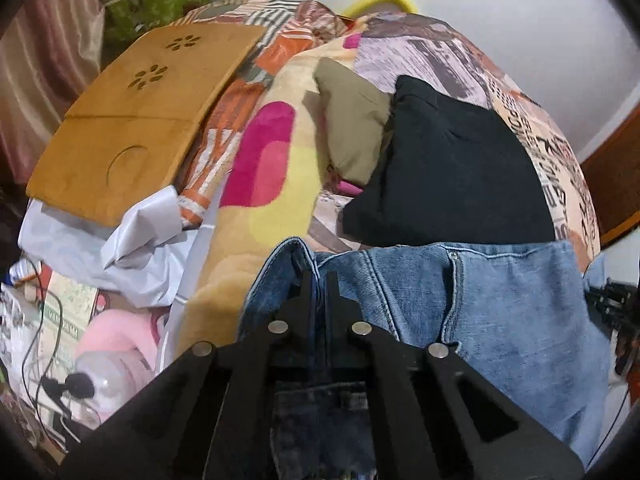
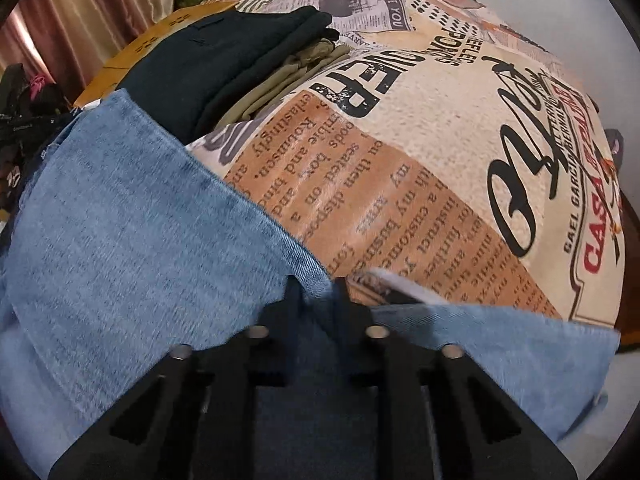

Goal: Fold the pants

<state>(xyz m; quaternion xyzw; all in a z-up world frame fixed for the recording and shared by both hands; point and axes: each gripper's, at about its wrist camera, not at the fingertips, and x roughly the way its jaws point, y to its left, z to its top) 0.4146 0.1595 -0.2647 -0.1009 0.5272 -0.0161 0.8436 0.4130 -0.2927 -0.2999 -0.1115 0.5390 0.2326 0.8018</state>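
Left gripper point(image 1: 320, 280), right gripper point(image 2: 316, 292) clamped on jeans point(image 1: 500, 304).

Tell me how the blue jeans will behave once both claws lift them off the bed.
The blue jeans will likely sag between the left claw and right claw, since the denim already drapes in folds. Both claws pinch only edges, so the thick cloth's weight may tug them loose.
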